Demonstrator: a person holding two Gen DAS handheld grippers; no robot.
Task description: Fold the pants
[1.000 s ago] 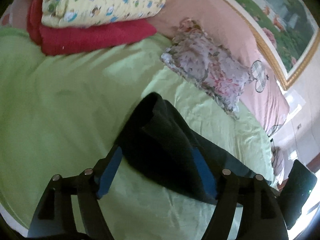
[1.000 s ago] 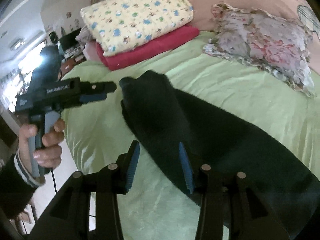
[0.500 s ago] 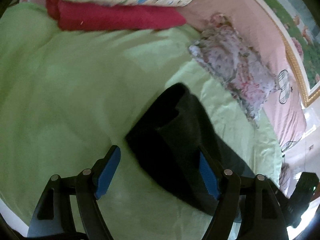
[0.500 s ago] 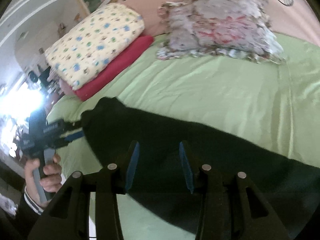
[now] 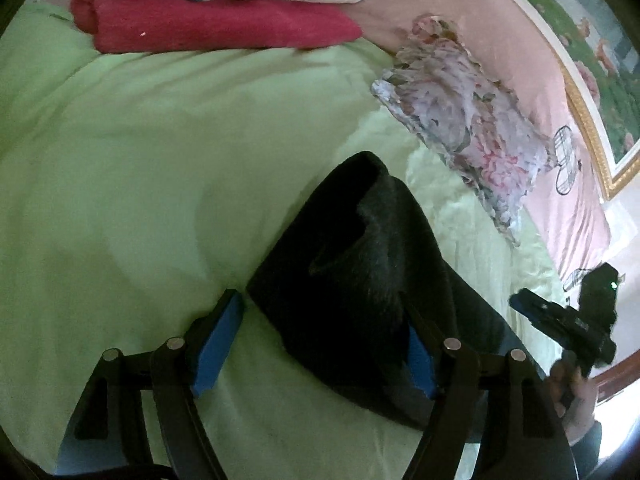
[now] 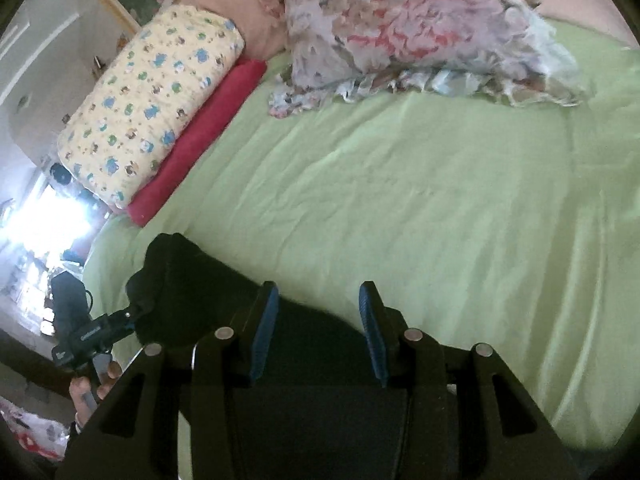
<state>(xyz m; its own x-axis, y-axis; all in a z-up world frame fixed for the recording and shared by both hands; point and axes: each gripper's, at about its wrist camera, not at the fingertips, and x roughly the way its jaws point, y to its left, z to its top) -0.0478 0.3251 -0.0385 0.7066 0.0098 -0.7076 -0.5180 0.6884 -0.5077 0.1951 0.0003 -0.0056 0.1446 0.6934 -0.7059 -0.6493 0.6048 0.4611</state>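
Note:
Dark pants (image 5: pixel 360 276) lie on the green bed sheet (image 5: pixel 140 184), one end folded over near my left gripper. My left gripper (image 5: pixel 316 344) is open, its blue pads astride the near corner of the folded end, low over the fabric. My right gripper (image 6: pixel 318 322) is open and empty, just above the far edge of the pants (image 6: pixel 200 292). The left gripper also shows in the right wrist view (image 6: pixel 124 320) at the pants' left end. The right gripper shows in the left wrist view (image 5: pixel 560 324), held by a hand.
A floral pillow (image 5: pixel 460 120) lies at the head of the bed, also in the right wrist view (image 6: pixel 420 28). A yellow patterned quilt (image 6: pixel 148 96) sits folded on a red blanket (image 6: pixel 200 136). Pink headboard padding (image 5: pixel 540 80) runs behind them.
Both grippers swung: the left came nearer the folded end of the pants, the right moved along the pants toward the far edge. Both stayed open.

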